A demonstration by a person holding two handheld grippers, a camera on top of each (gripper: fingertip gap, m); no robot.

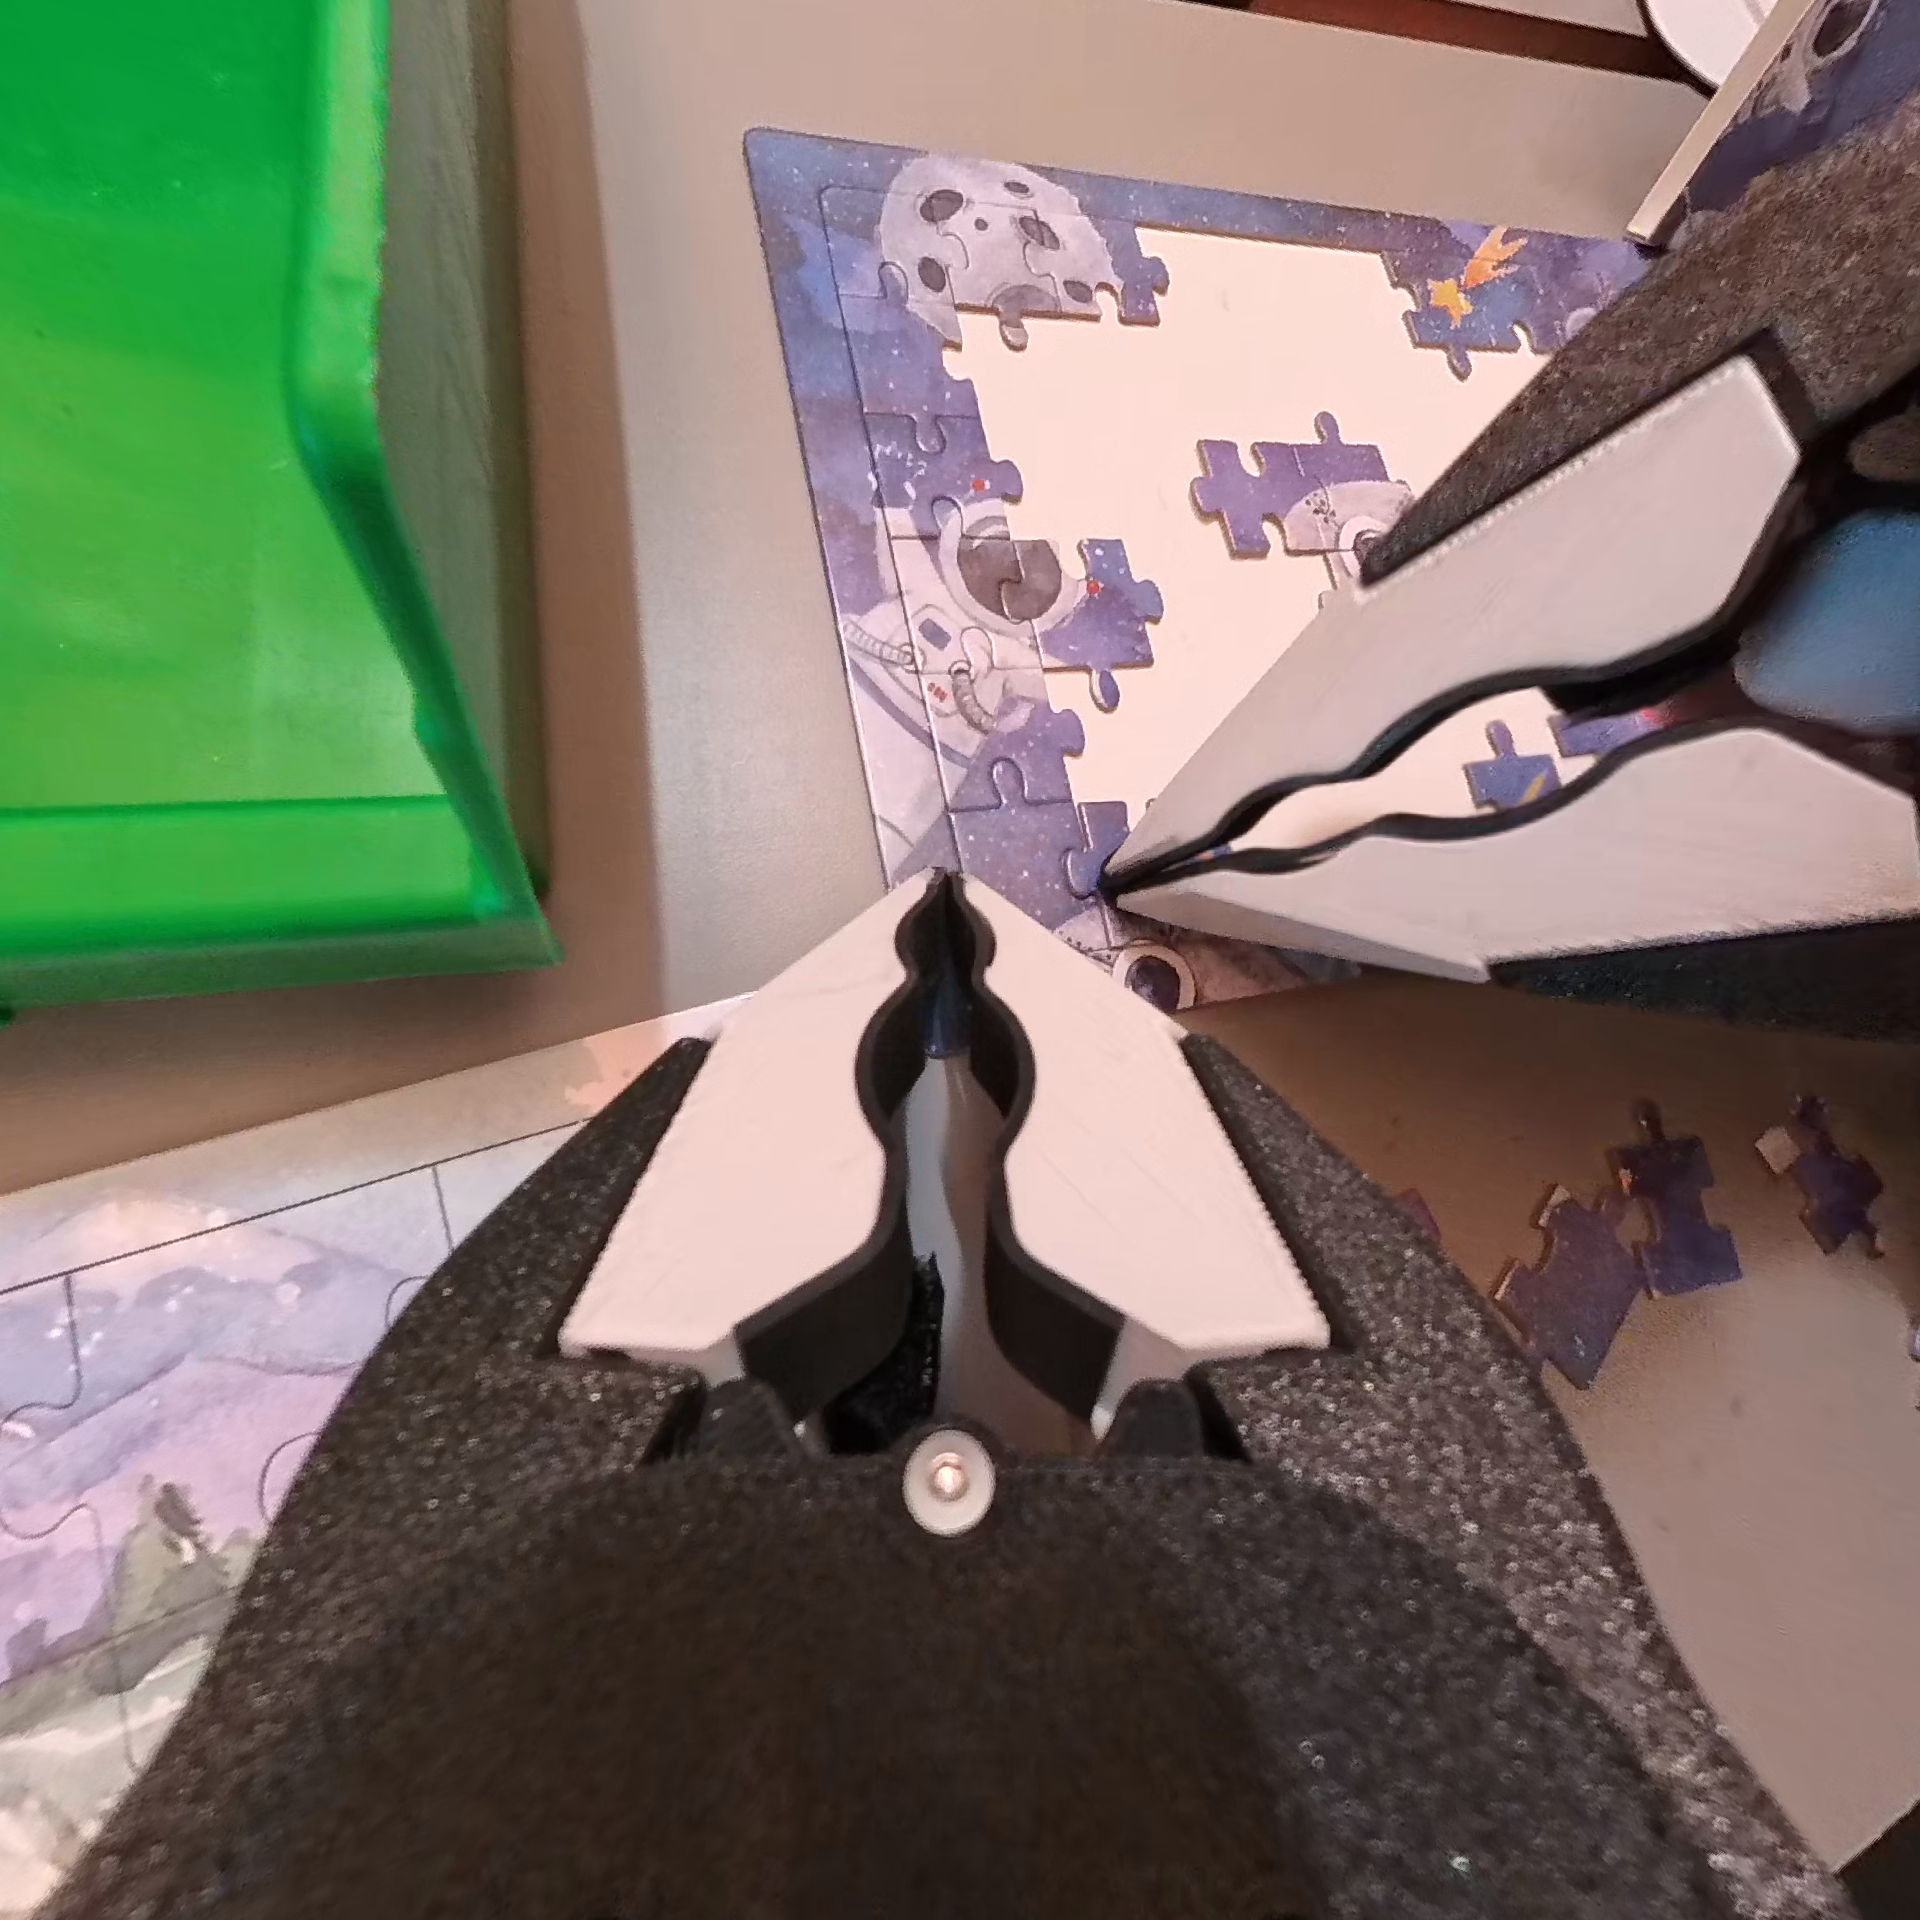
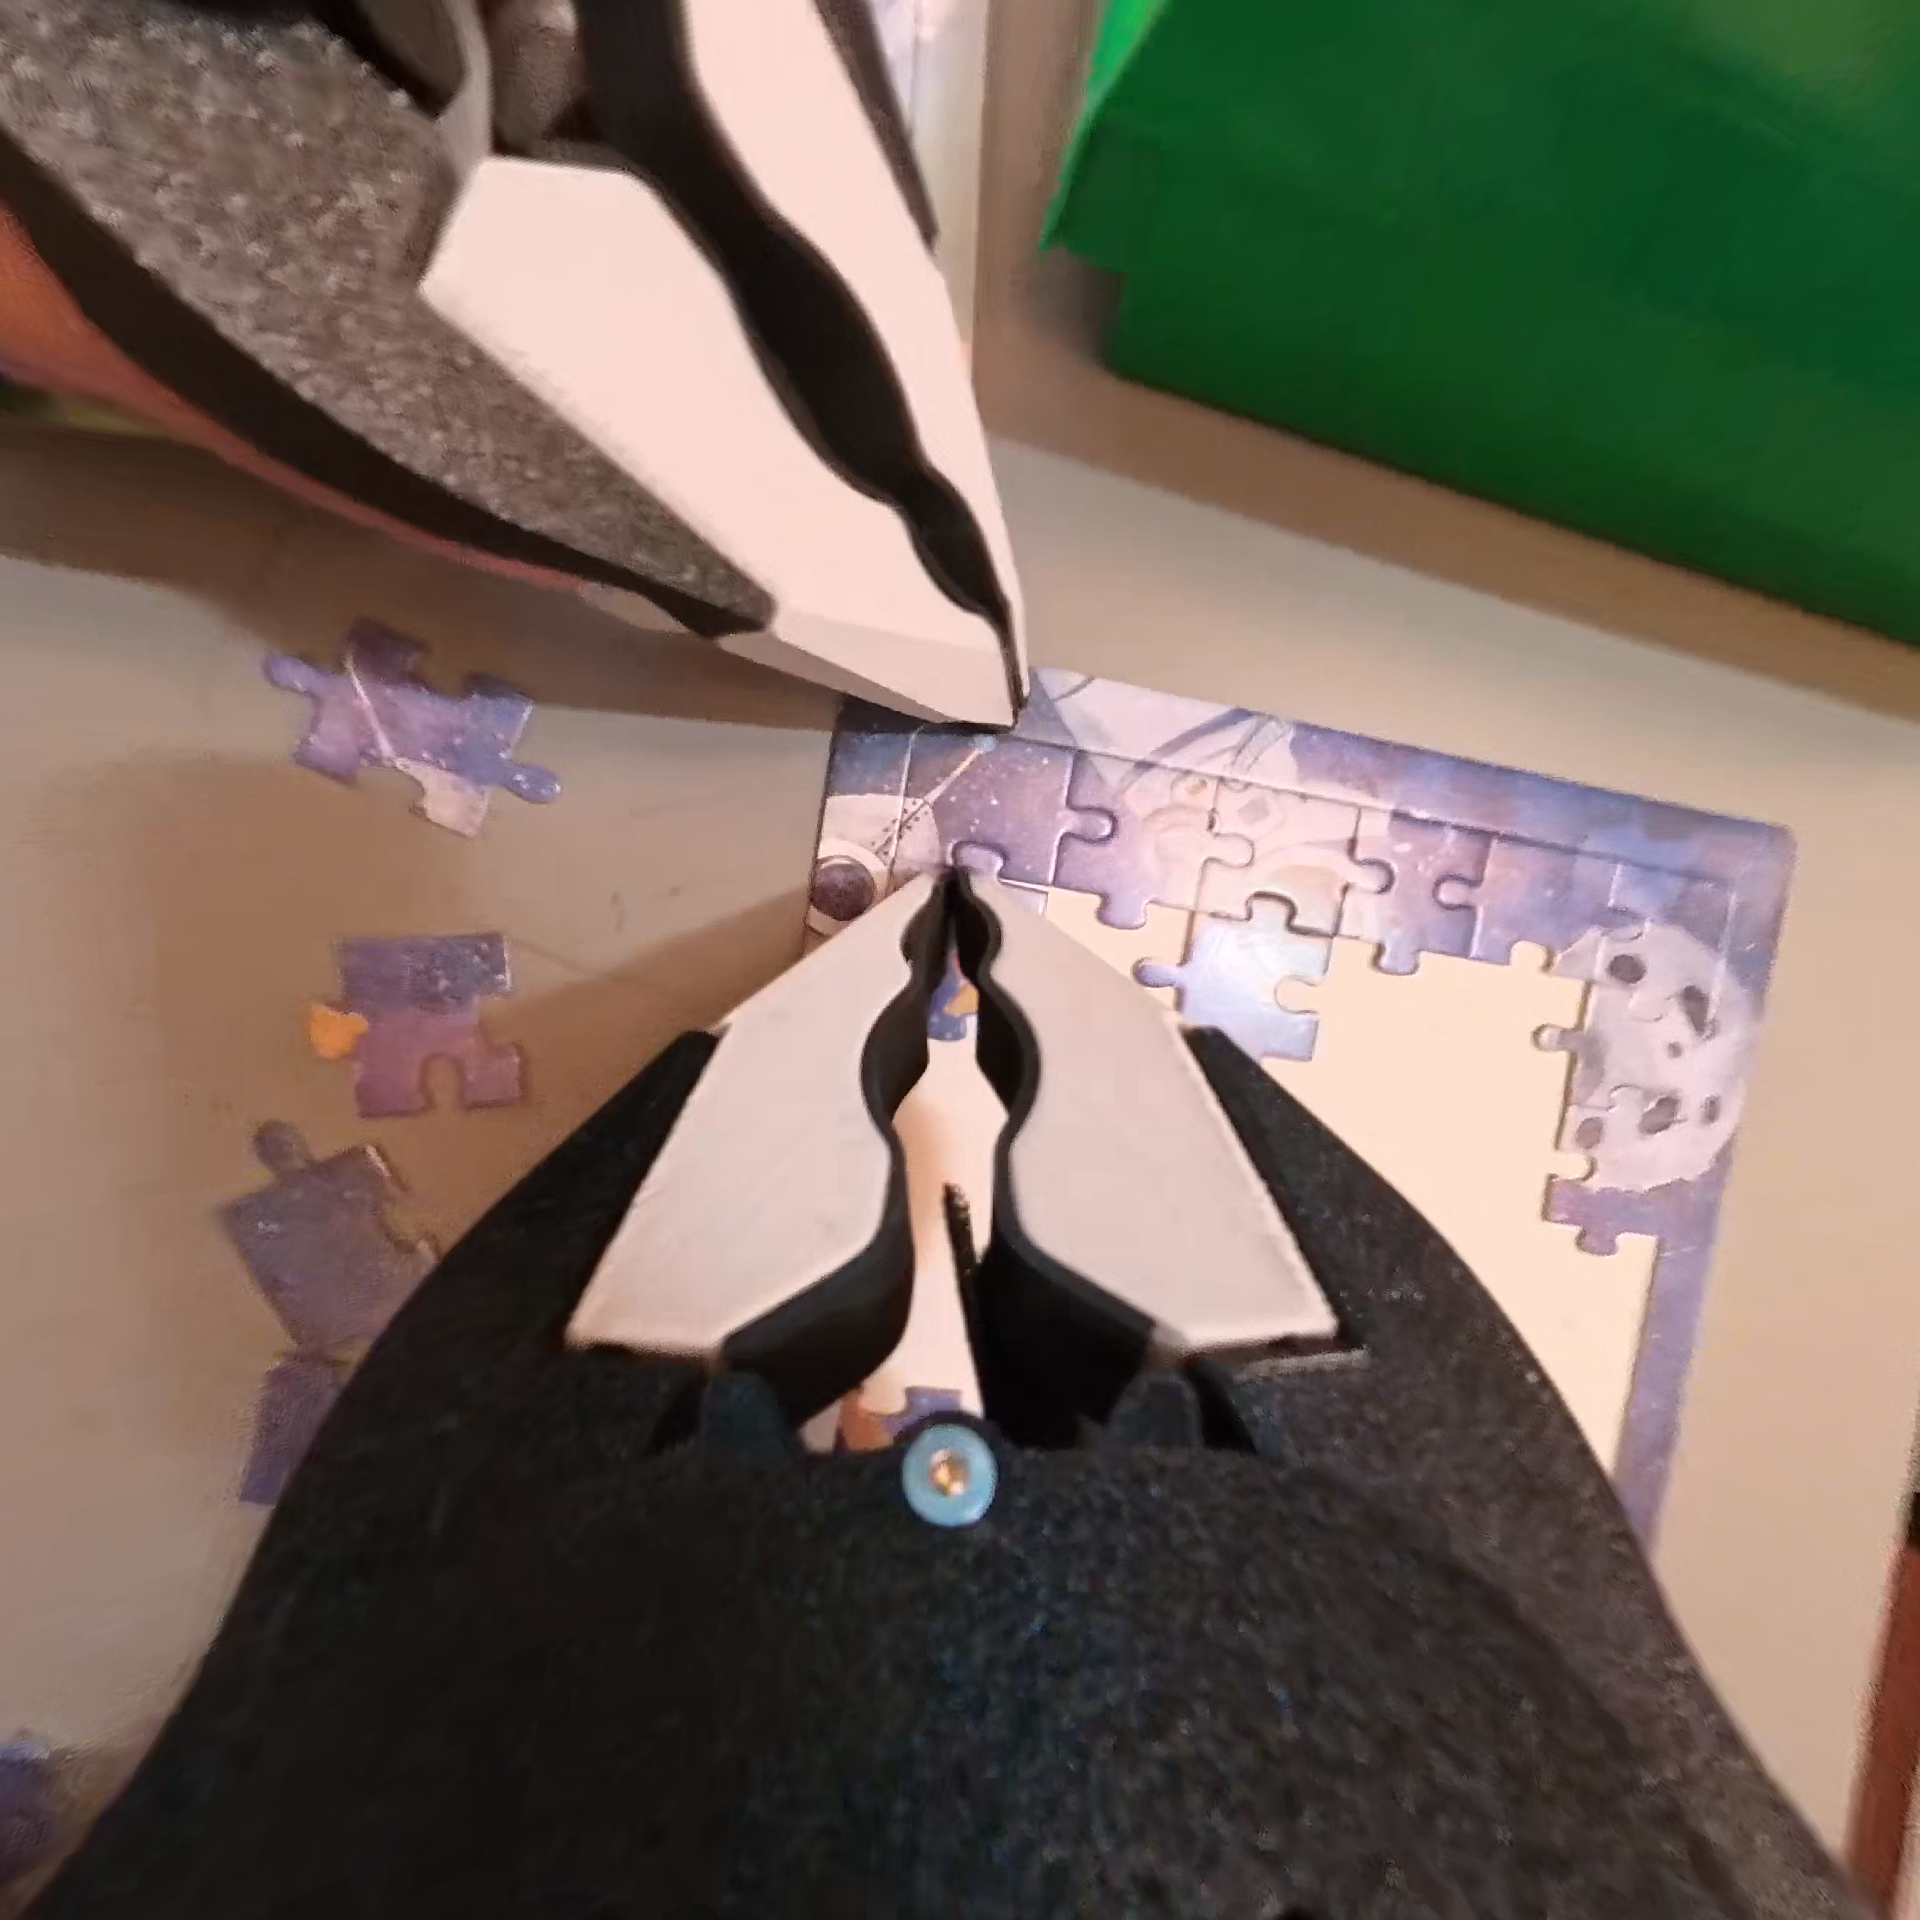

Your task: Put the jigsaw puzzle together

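The jigsaw tray (image 1: 774, 208) lies on the table, its border rows partly filled with blue space pieces and its cream middle (image 1: 1247, 353) bare. My left gripper (image 1: 943, 883) is shut, with its tips at the tray's near corner; the right wrist view shows it (image 2: 1013, 707) at that corner too. My right gripper (image 2: 951, 883) is shut, and its tips rest on a blue piece (image 1: 1101, 842) lying in the tray beside the corner. That piece's knob (image 2: 982, 854) pokes into the border row. The right gripper also shows in the left wrist view (image 1: 1107, 883).
A green bin (image 1: 208, 520) stands left of the tray and also shows in the right wrist view (image 2: 1507, 260). Loose pieces (image 1: 1600, 1278) (image 2: 426, 1029) lie on the table beside the tray. Loose pieces (image 1: 1299, 488) sit inside the tray. A printed puzzle picture (image 1: 156, 1403) lies near my left gripper. The grippers are tip to tip, or close to it. The printed puzzle picture (image 1: 156, 1403) is about equally far from each gripper, around 15 cm.
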